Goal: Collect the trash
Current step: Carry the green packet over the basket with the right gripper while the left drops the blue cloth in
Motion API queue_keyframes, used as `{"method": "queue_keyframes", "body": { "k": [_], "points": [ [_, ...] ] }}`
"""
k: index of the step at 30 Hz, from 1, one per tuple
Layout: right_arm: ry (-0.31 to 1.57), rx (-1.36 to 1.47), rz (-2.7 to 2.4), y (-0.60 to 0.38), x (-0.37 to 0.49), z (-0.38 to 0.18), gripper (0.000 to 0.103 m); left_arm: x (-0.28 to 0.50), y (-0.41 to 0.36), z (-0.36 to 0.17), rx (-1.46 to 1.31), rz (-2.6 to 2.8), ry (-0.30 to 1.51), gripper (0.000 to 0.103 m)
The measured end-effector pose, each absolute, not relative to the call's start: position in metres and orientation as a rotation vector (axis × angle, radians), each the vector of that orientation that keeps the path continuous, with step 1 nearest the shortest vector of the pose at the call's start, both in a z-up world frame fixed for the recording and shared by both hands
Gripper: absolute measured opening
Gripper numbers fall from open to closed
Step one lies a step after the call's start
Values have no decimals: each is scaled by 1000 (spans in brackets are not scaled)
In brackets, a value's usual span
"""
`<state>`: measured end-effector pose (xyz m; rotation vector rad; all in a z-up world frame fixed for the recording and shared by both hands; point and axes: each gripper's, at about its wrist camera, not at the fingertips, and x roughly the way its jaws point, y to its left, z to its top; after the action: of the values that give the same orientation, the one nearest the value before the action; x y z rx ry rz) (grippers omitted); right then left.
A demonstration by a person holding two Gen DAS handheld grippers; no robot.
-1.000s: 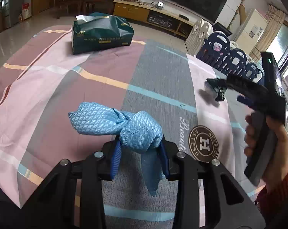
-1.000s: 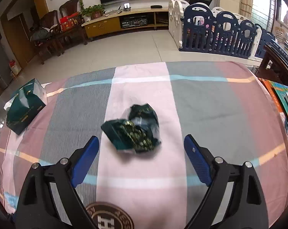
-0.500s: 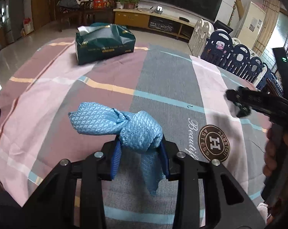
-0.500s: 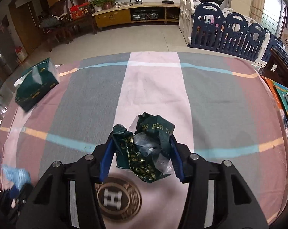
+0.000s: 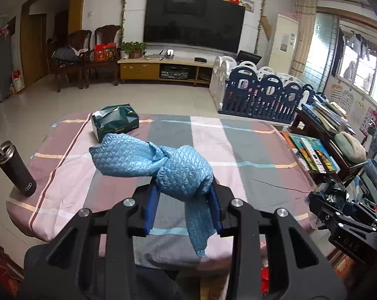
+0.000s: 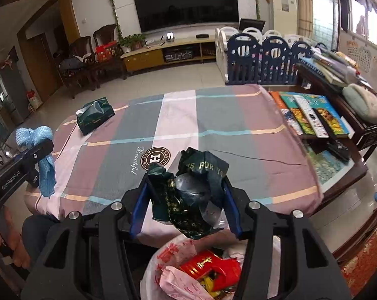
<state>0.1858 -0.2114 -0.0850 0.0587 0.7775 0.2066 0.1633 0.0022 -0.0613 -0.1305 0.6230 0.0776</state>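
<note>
1. One crumpled dark green wrapper [image 6: 188,187] with gold lettering is clamped between the blue pads of the right gripper [image 6: 184,200]; the fingers [image 6: 139,205] are narrowed on it from both sides
2. Wrapper position: held in the air, off the counter [image 6: 238,130], directly above an open plastic trash bag [image 6: 178,257] at the counter's near edge
3. Trash bag contents: red packaging [image 6: 208,270] and yellow scraps; the bag rim is white with red print
4. One knotted light blue cloth [image 5: 163,167] is clamped by the left gripper [image 5: 183,200]; its fingers [image 5: 151,207] are narrowed on the knot, one end sticking out to the left, a loose tail hanging below the pads
5. Cloth position: held in the air over the near part of the counter; the right wrist view shows it at the far left, beside the counter's left edge
6. Counter covering: a plaid sheet in pink, grey and mauve with a round brown logo [image 6: 157,158] marked "H"
7. Resting on the counter: a dark green tissue pack [image 5: 116,122] at the far left corner; a dark tumbler [image 5: 16,170] with a spoon in it at the left edge
8. Right of the counter: a low shelf carrying books [image 6: 311,115] and a remote control [image 6: 306,115]
9. Background: a wall television [image 5: 193,22], a low cabinet, wooden chairs, and a blue and white playpen fence [image 5: 263,97]
</note>
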Motion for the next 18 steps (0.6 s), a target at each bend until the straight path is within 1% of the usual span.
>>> {"method": "queue_keyframes", "body": {
  "k": [3, 7, 13, 18],
  "points": [
    [712, 27, 167, -227, 143, -57, 53, 129, -22, -39, -103, 22, 596, 36],
    [668, 51, 148, -252, 97, -29, 53, 89, -55, -23, -76, -53, 585, 36],
    [628, 93, 107, -290, 46, -12, 53, 38, -97, -18, 0, -143, 591, 36],
    [658, 133, 101, -307, 39, -16, 53, 31, -111, -19, 21, -163, 588, 37]
  ]
}}
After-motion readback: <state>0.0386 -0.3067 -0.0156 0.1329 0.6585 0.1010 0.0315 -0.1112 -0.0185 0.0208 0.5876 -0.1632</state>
